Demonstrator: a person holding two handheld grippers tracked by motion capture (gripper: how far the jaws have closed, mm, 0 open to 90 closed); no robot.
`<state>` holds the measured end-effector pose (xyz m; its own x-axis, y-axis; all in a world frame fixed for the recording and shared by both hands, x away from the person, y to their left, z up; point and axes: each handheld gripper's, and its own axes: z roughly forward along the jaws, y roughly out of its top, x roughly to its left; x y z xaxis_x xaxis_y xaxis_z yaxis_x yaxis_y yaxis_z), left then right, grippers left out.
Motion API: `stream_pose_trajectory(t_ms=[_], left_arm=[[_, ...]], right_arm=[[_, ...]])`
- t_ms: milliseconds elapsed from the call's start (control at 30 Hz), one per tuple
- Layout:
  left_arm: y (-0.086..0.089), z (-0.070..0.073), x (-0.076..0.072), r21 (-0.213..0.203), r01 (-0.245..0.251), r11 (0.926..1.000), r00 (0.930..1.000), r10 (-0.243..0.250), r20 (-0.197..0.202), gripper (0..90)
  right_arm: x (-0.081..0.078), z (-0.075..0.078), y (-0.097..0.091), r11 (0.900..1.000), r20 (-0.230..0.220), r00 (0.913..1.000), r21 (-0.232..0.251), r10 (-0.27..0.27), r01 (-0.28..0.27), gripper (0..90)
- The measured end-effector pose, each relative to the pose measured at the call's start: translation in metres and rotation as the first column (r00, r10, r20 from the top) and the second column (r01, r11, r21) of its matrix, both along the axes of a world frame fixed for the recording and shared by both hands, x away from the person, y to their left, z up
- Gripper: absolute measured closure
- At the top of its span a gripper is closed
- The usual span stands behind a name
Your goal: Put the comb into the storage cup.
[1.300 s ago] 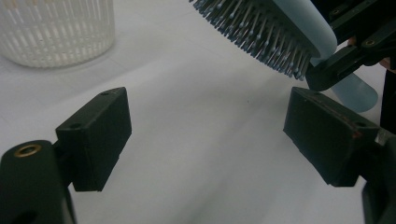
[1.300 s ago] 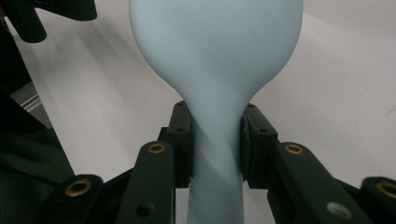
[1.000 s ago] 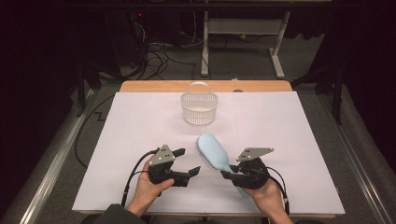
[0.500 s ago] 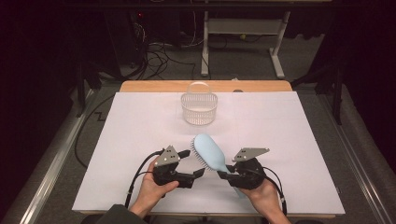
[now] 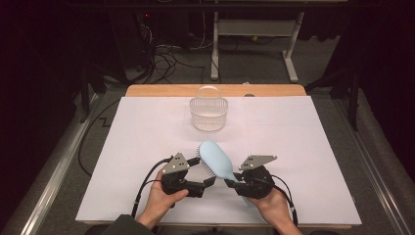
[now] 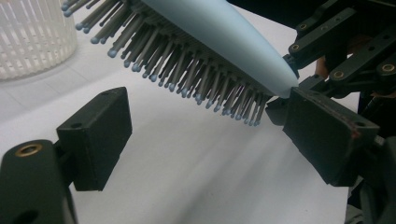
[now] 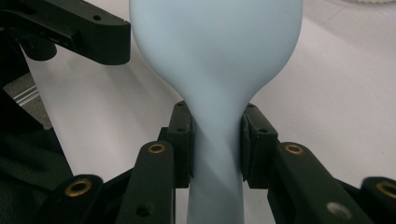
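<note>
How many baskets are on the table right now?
1. The white basket stands at the table's far edge, beyond the hairbrush held in the right gripper.

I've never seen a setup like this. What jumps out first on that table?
A pale blue hairbrush stands out, held above the white table by its handle in the right tool, bristles toward the open left tool. Farther back, near the table's far edge, sits a small white slatted basket.

A lab or test room: a desk (image 5: 147, 147) covered in white sheet, dark surroundings, tangled cables (image 5: 166, 61) on grey floor, a metal stand frame (image 5: 254, 34) behind.
</note>
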<state>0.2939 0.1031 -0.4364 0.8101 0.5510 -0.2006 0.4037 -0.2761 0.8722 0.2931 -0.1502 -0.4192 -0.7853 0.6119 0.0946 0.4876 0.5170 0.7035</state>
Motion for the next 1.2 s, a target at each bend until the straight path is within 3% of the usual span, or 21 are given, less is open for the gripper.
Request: stream_pose_trajectory(t_ms=[233,633,1200], left_arm=[[0.000,0.003,-0.002,-0.041,0.002,0.9992,1.0000,-0.002,-0.004,15.5],[0.000,0.002,-0.001,-0.037,-0.038,0.9986,0.9991,0.037,-0.018,13.2],[-0.002,0.002,-0.001,-0.041,-0.051,0.9978,0.9981,0.050,-0.037,13.6]], right_arm=[[-0.005,0.001,0.010,0.9996,0.034,0.9992,-0.018,0.021,-0.020,70.5],[-0.005,0.000,0.024,0.9994,0.055,0.9982,-0.027,0.024,-0.023,70.5],[-0.008,0.001,0.029,0.9994,0.090,0.9957,-0.030,0.022,-0.020,70.5]])
